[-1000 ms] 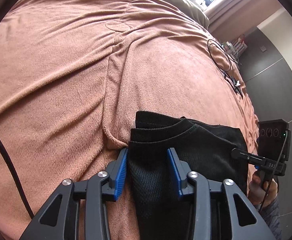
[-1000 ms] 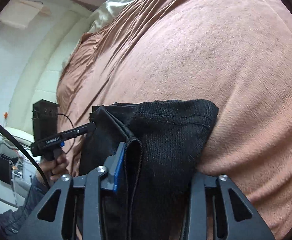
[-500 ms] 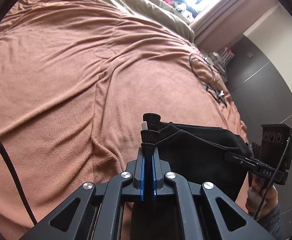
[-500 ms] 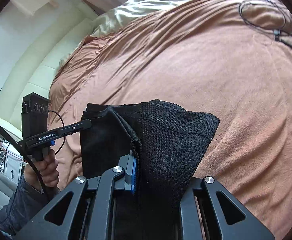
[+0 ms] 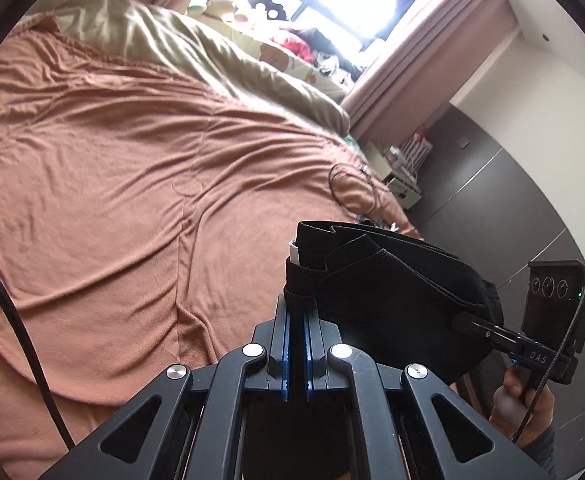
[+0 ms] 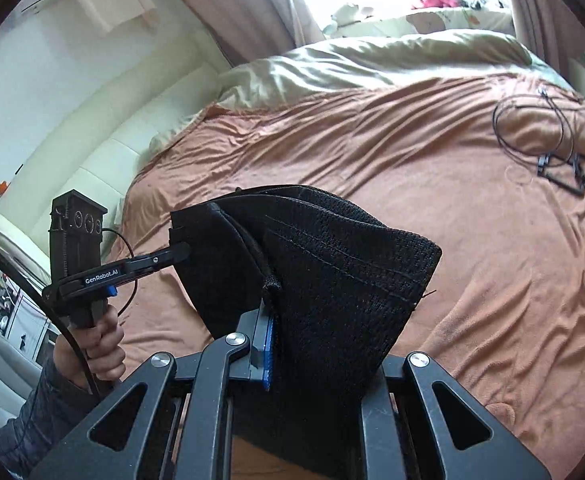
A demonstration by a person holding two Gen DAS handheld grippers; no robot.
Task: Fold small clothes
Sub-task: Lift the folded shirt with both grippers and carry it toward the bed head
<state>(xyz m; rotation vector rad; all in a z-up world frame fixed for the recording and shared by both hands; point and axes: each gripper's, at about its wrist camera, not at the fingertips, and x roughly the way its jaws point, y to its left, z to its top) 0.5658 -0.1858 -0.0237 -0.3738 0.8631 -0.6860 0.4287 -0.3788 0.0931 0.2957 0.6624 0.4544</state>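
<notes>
My left gripper [image 5: 296, 312] and right gripper [image 6: 276, 320] pinch the soft, light black garment [image 6: 332, 272] by its thicker hemmed edges, where it sags least.

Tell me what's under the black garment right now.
The black garment hangs clear, pinched between the left gripper and right gripper. Below it lies the brown blanket. The patch directly beneath is covered by cloth and jaws, so unseen.

Left gripper [image 5: 296, 312] has closed on black garment [image 5: 392, 292]; both grippers have lifted it clear of the bed [image 5: 112, 184]
</notes>
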